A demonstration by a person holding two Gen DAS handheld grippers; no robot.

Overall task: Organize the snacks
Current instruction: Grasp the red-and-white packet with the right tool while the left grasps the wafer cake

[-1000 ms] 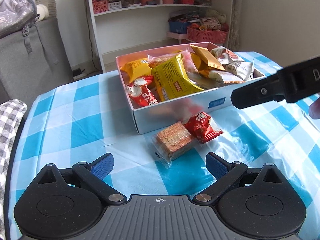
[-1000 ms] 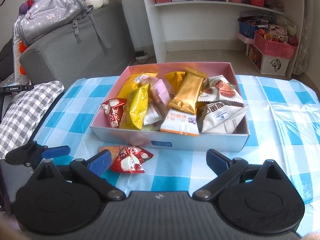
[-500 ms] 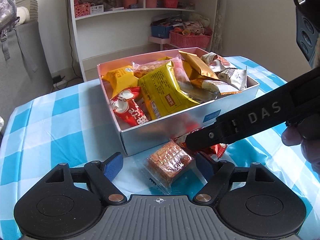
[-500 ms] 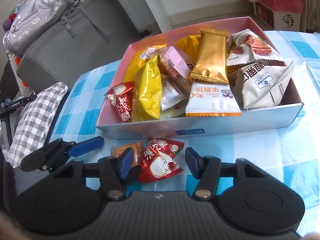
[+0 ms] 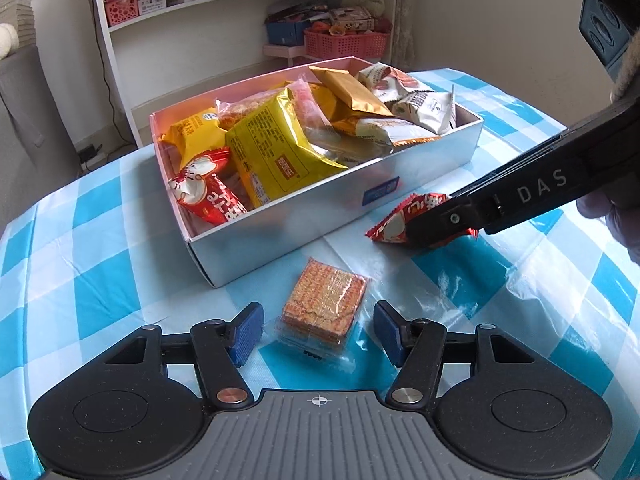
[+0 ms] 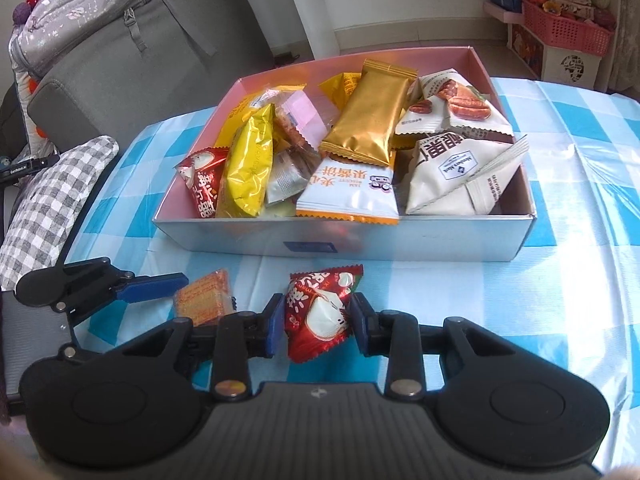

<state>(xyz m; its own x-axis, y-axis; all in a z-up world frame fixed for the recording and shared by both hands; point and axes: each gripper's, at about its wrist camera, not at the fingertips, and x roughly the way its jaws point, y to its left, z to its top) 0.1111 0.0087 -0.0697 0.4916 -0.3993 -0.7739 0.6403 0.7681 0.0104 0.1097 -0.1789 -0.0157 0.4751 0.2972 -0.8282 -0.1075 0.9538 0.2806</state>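
**Two grippers closing on the last two snacks outside the box**

A table under a blue-and-white checked cloth (image 5: 100, 280) holds an open snack box (image 5: 320, 224), silver outside and pink inside, already heaped with wrapped snacks. Two packets lie on the cloth just in front of the box's near wall.

The right gripper (image 6: 318, 322) has just been closing, and its blue pads now press both sides of a red triangular snack packet (image 6: 320, 312), just in front of the box wall's middle. From the left wrist view the same packet (image 5: 394, 228) looks slightly raised off the cloth, though that is hard to confirm.

The left gripper (image 5: 318, 330) has also been closing and stands about half open. A clear-wrapped square wafer biscuit (image 5: 324, 308) lies between its fingers, a narrow gap showing on each side, so nothing is gripped yet. The biscuit sits centred between the pads, its stacked edge facing the camera; further closing should probably catch it squarely.
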